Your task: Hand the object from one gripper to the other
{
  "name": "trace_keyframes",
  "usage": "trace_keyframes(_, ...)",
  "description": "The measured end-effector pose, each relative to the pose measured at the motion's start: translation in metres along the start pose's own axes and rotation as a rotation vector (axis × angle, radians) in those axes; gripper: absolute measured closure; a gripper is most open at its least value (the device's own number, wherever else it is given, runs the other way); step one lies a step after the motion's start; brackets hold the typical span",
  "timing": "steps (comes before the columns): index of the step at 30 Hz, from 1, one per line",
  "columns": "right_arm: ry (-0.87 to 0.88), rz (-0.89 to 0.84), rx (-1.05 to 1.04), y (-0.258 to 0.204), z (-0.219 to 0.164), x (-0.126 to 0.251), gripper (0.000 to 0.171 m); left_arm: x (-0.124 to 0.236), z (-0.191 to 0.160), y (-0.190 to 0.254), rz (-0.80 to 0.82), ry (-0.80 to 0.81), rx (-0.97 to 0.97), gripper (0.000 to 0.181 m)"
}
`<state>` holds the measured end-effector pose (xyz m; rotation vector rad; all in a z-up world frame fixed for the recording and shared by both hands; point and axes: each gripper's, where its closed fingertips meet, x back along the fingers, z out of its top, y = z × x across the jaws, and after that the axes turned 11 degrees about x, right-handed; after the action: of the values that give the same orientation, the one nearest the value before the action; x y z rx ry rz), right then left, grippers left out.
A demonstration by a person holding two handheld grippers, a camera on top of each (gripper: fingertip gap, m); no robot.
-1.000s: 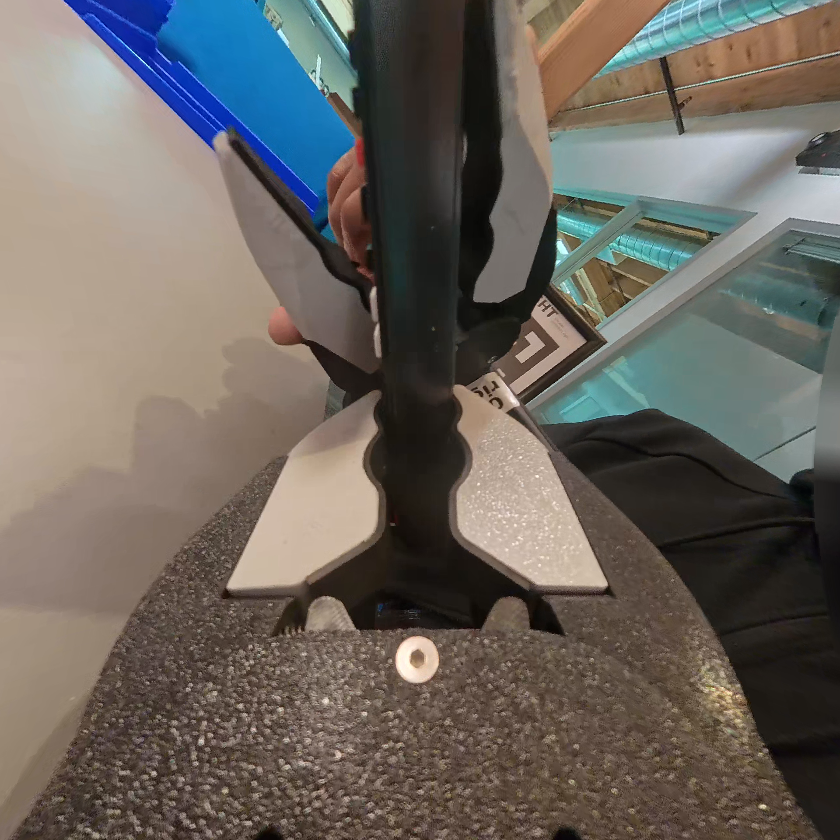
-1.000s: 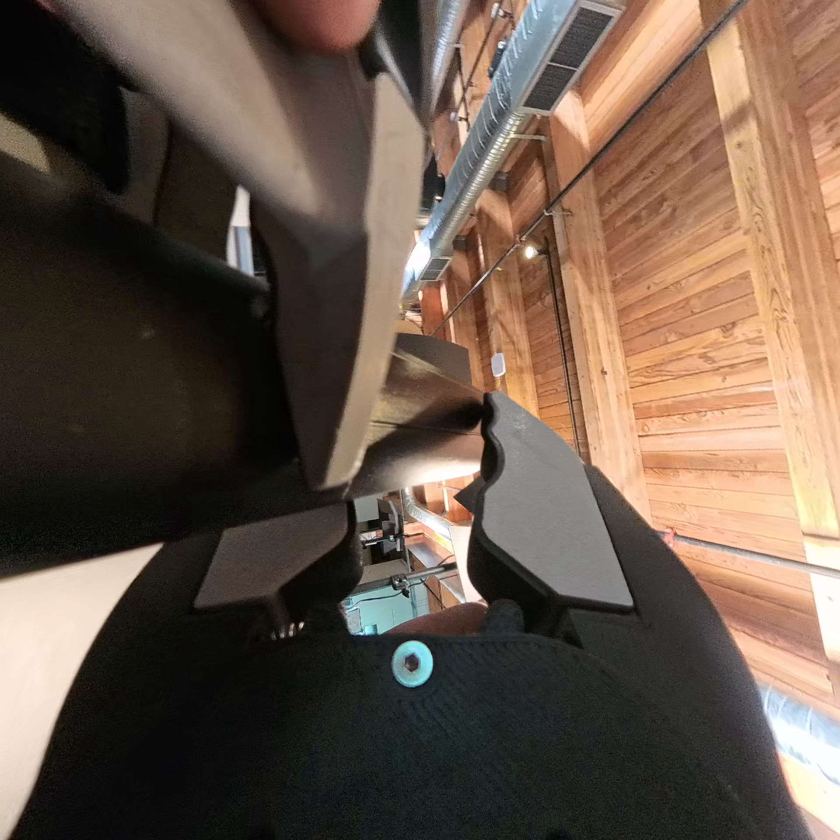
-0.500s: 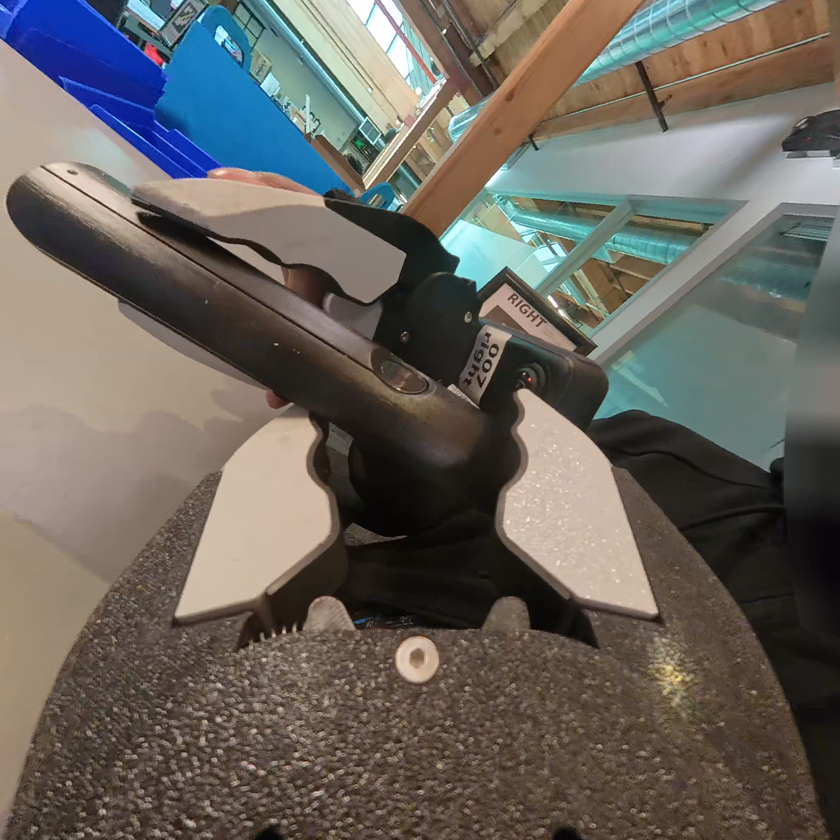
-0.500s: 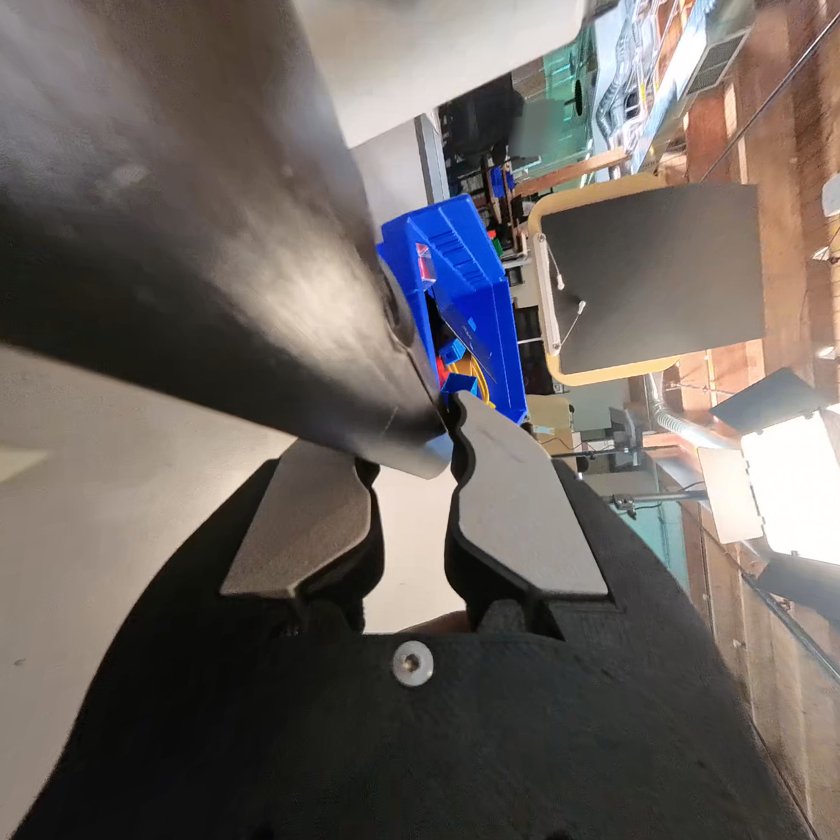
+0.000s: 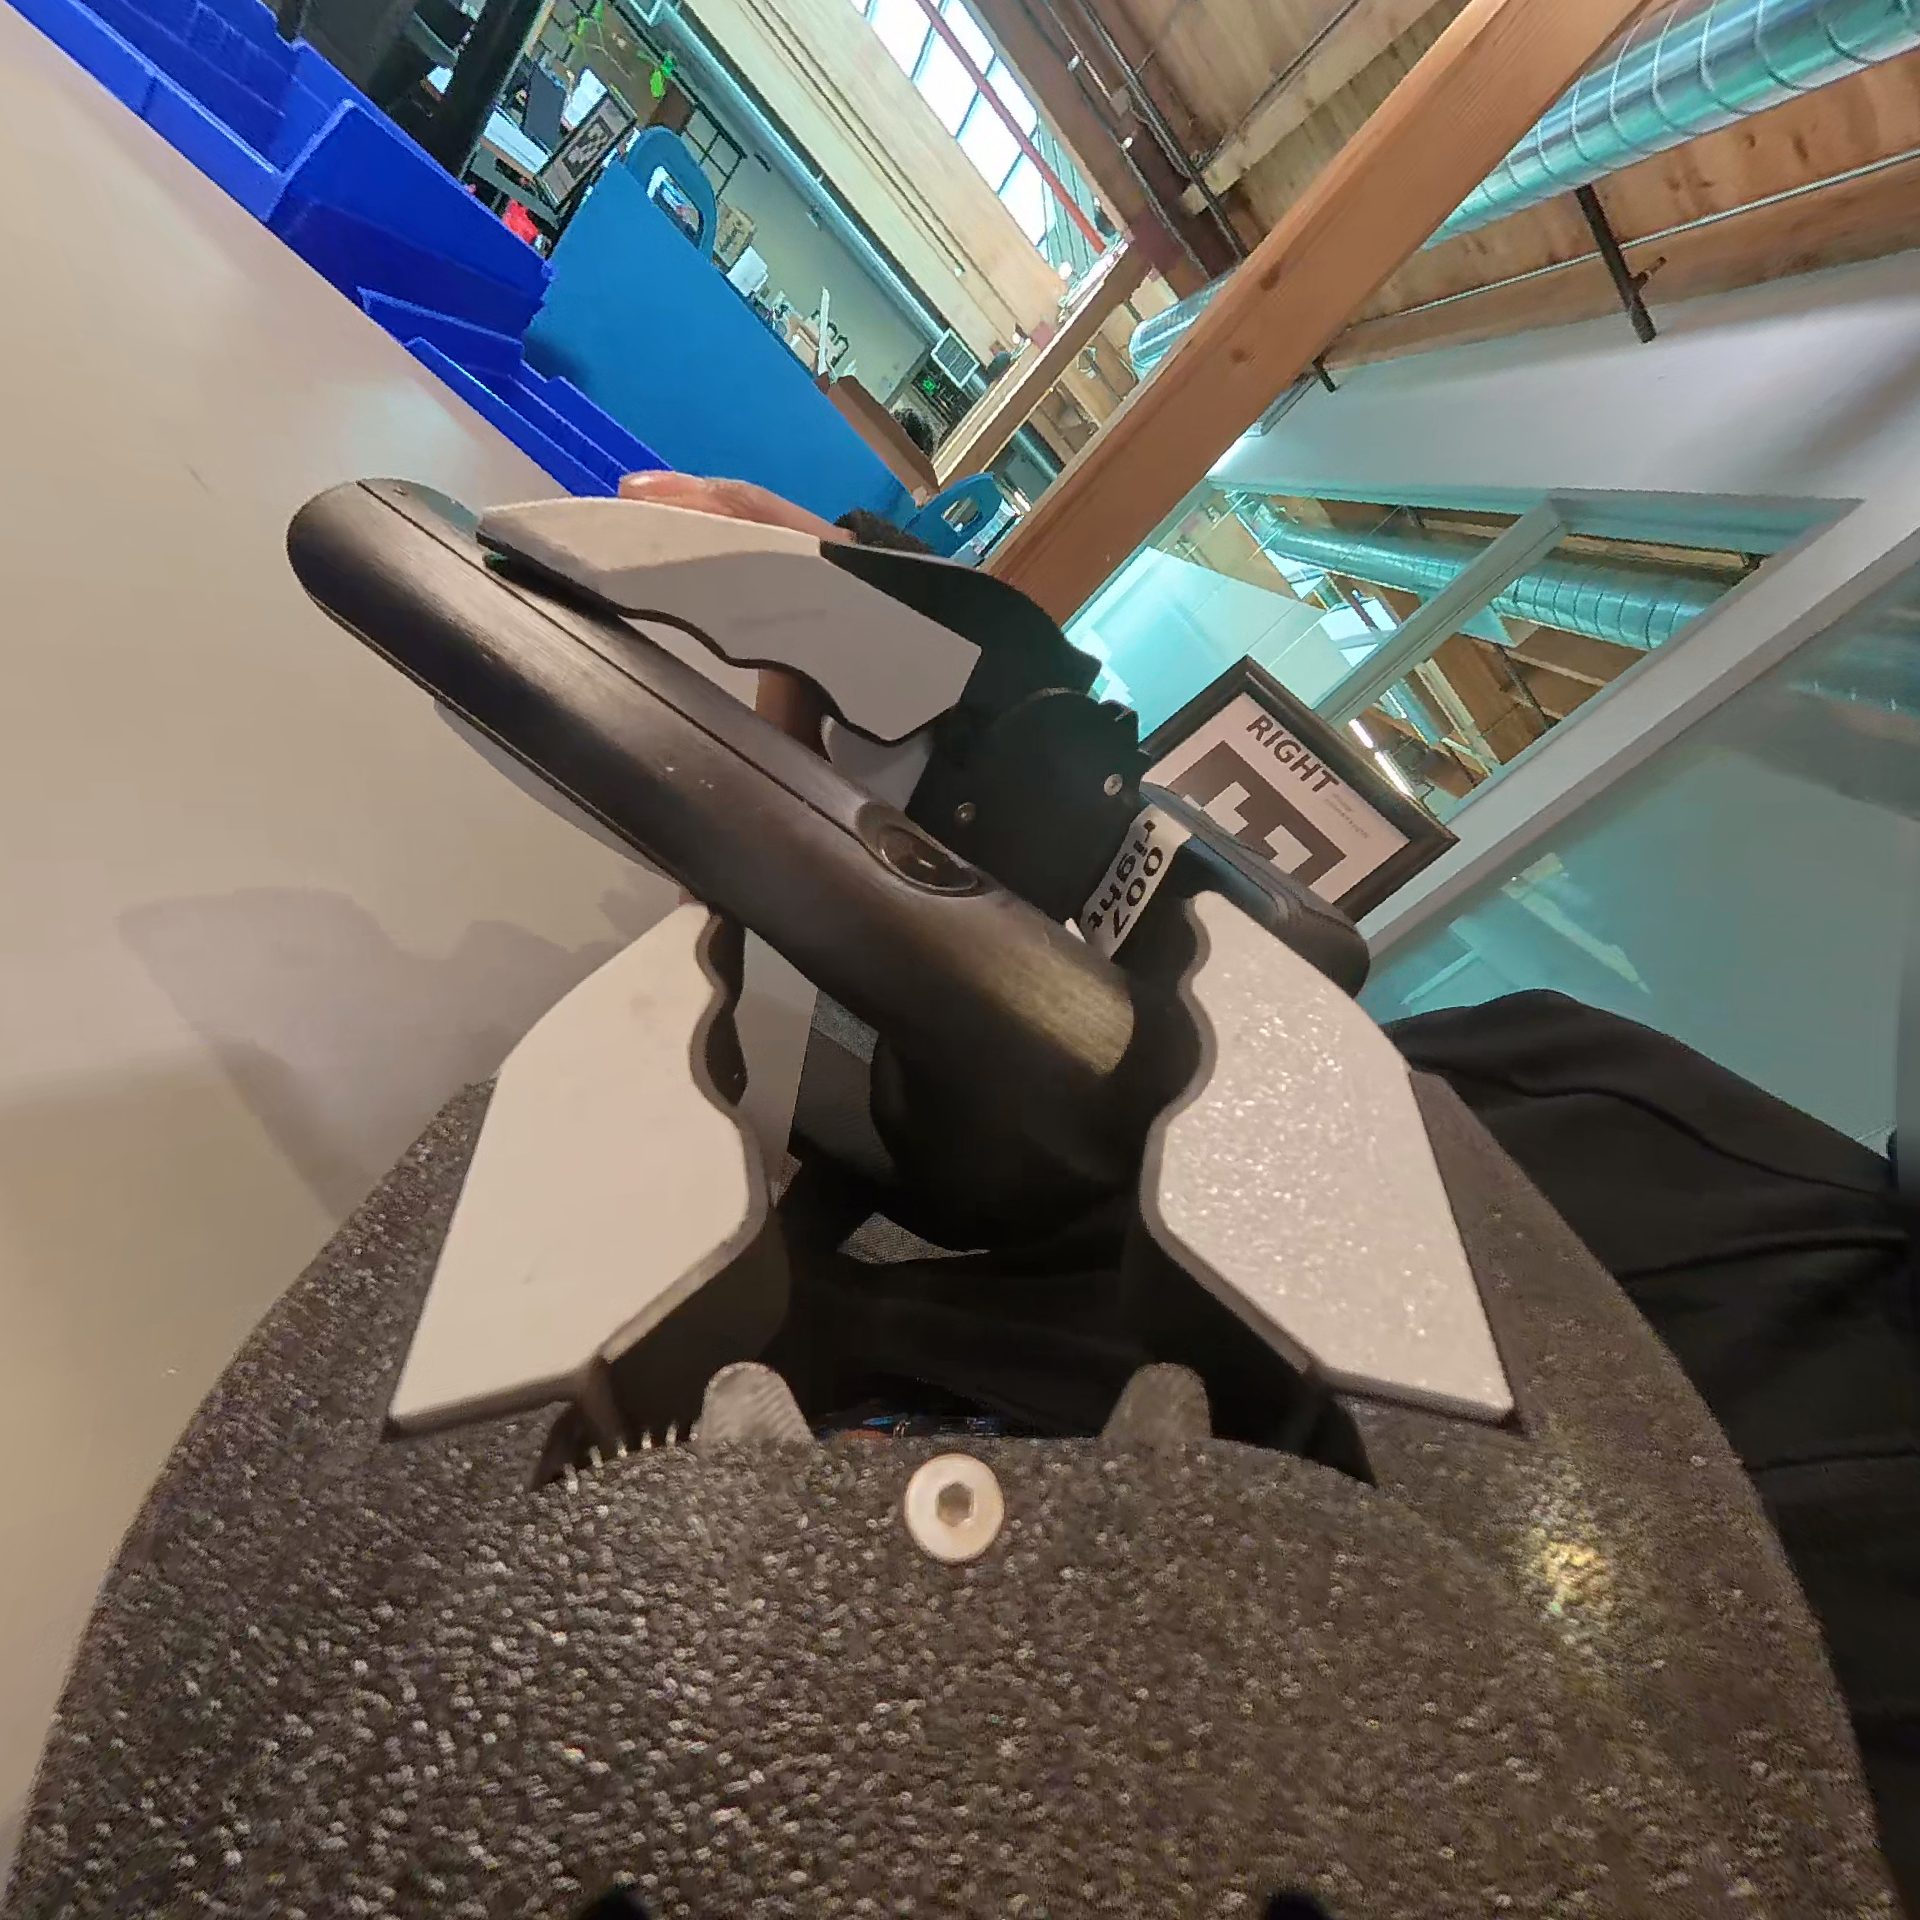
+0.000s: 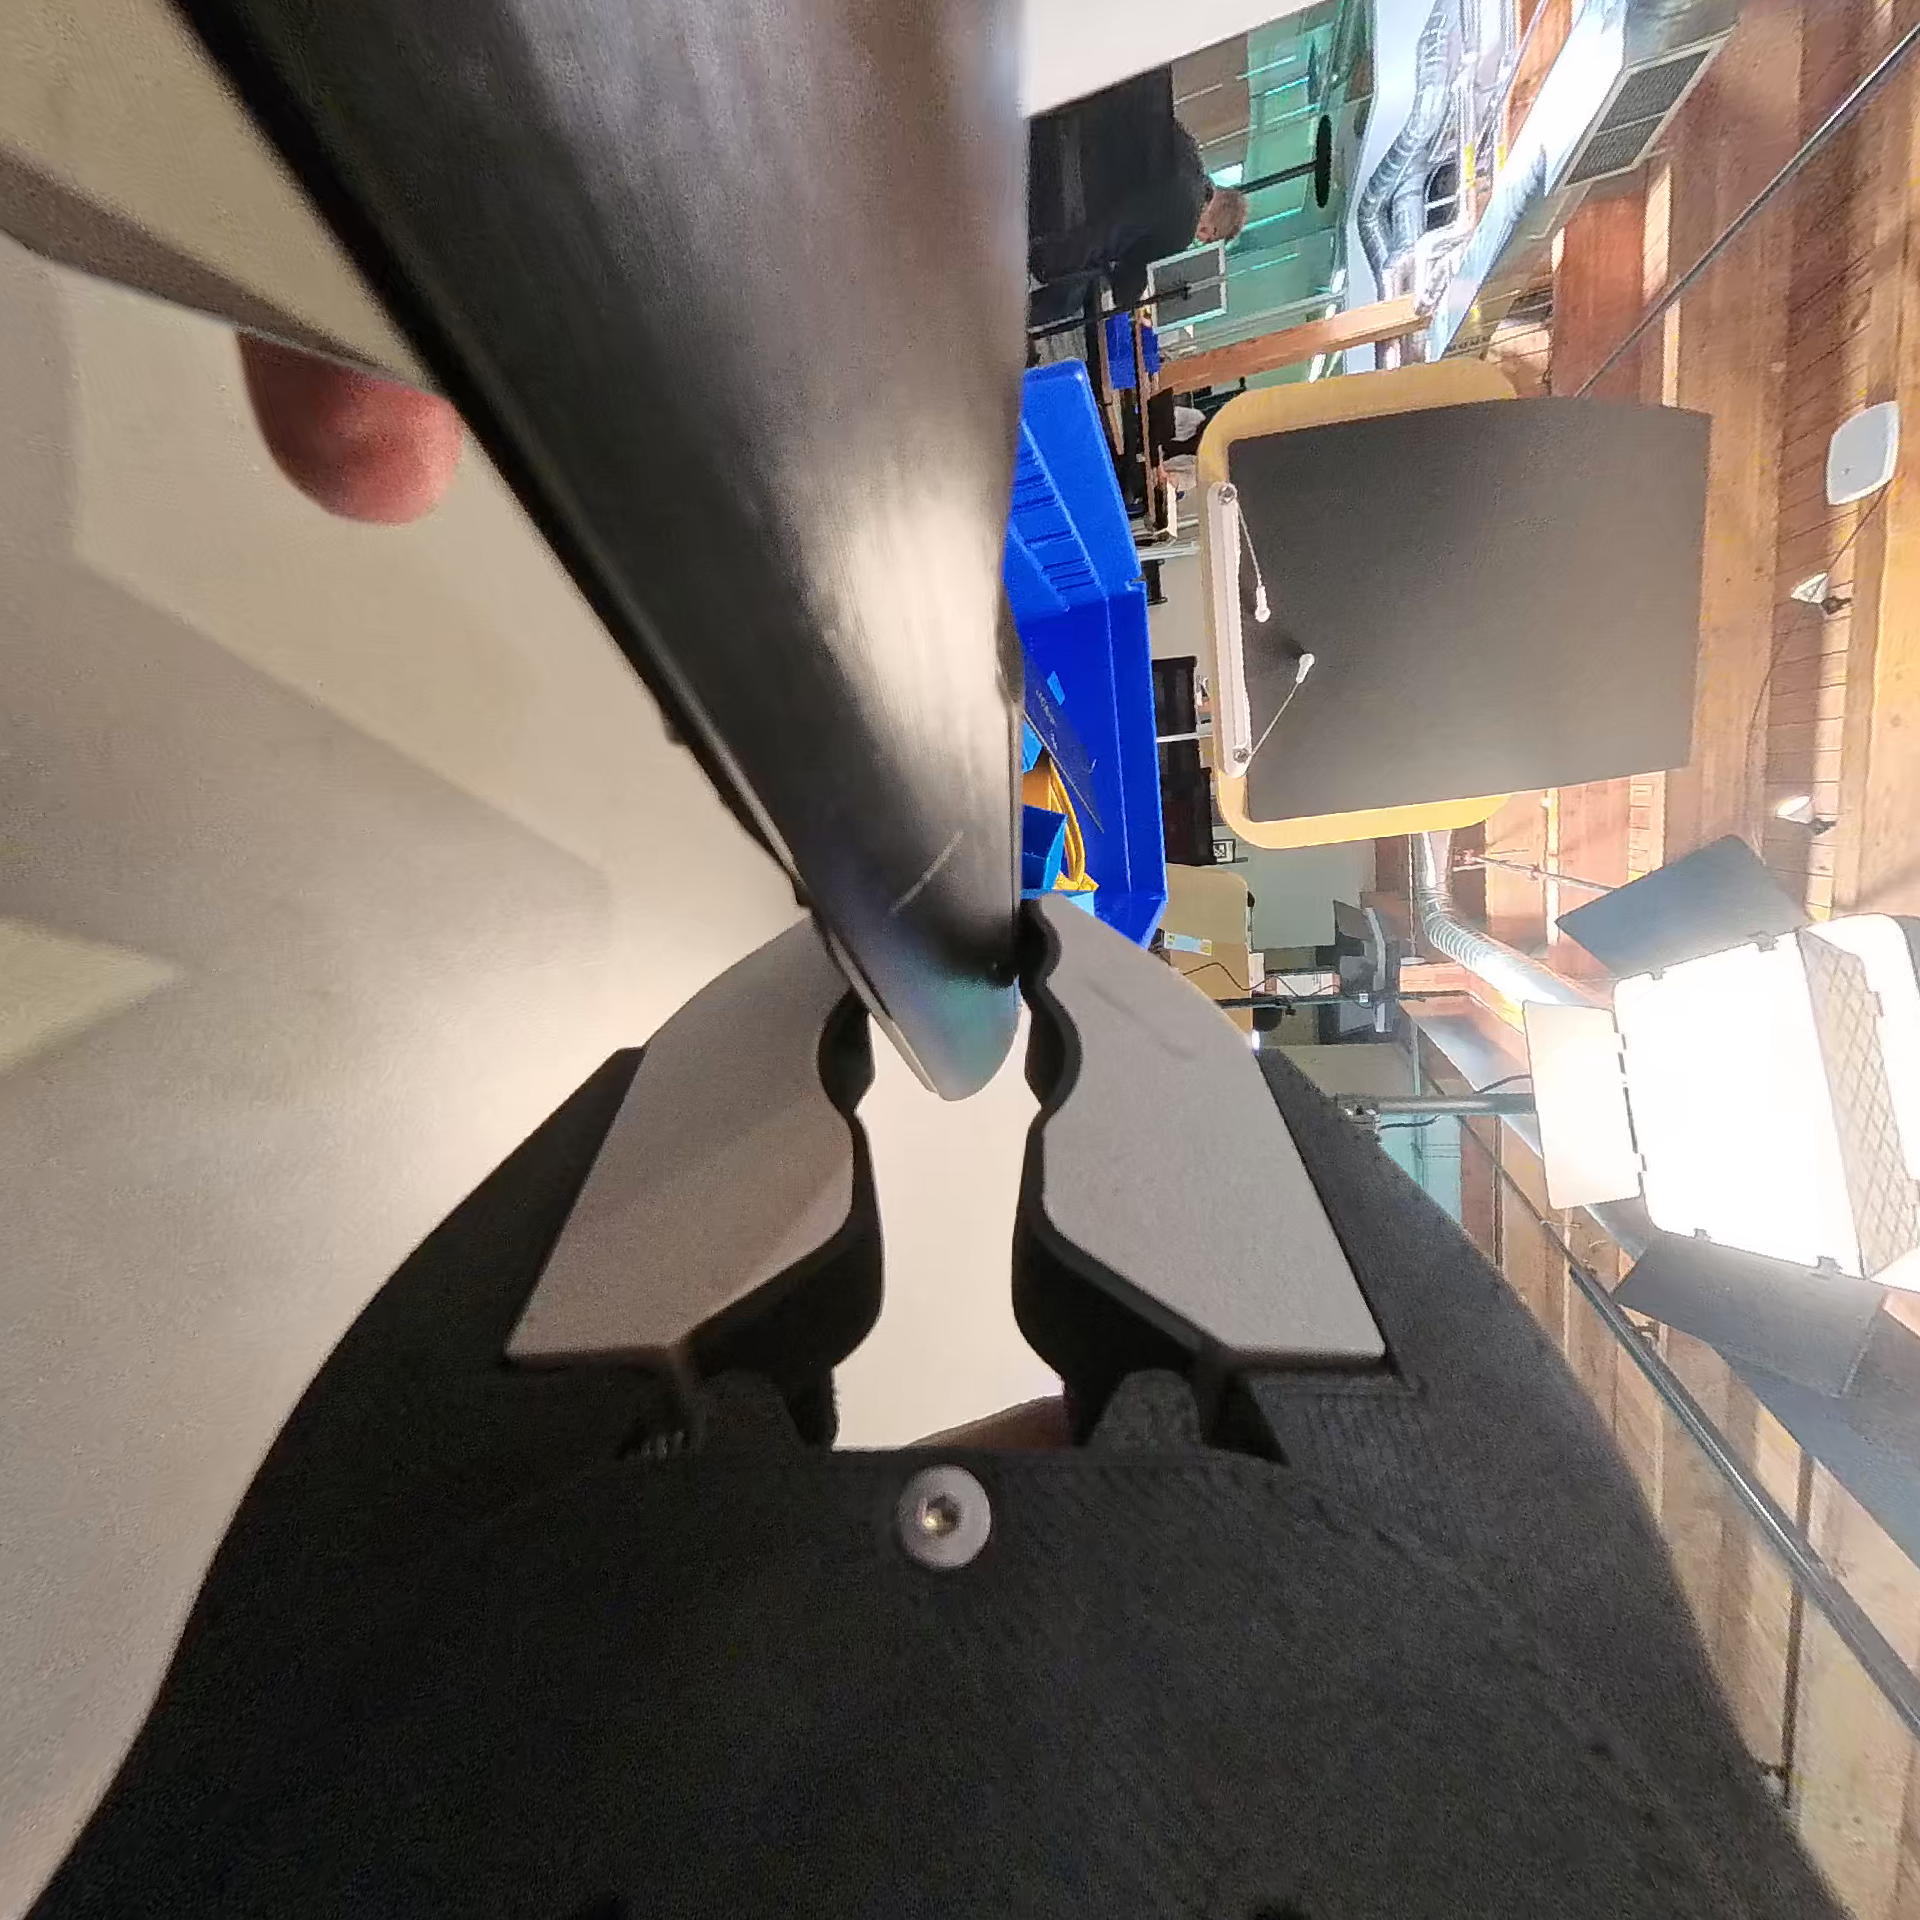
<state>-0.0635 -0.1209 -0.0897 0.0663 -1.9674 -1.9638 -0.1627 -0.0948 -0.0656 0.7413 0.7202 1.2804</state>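
Note:
The object is a long black bar [image 5: 665, 748]. In the left wrist view it runs from the upper left down to its near end between my left gripper's [image 5: 951, 935] grey fingers [image 5: 623, 1143]. Those fingers stand wide apart, with a clear gap on the left side, so the left gripper is open. Farther off in that view, my right gripper [image 5: 717, 665] clamps the bar's far part between its grey fingers. In the right wrist view the bar [image 6: 727, 416] fills the upper middle. Its rounded tip sits between my right gripper's [image 6: 935, 987] pads, which press on it.
A pale surface [image 5: 208, 675] lies to the left, with blue bins [image 5: 416, 270] beyond it, also seen in the right wrist view [image 6: 1081, 675]. A person's fingertip [image 6: 353, 436] shows beside the bar. A black garment [image 5: 1662, 1195] and a bright studio lamp [image 6: 1745, 1101] are on the right.
My left gripper was shut on the upright bar and has opened wide. My right gripper closed on the bar, which has tilted over to the left.

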Motion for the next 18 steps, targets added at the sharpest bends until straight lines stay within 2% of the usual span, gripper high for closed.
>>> trace_keyframes(8, -0.053, -0.001, 0.054, -0.005, -0.011, -0.005, 0.146, 0.005, 0.004, -0.007, 0.081, 0.024, -0.005, 0.101)
trace_keyframes(18, -0.028, 0.033, -0.008, -0.008, -0.010, -0.005, 0.146, 0.033, 0.026, 0.012, 0.088, 0.093, -0.261, 0.102)
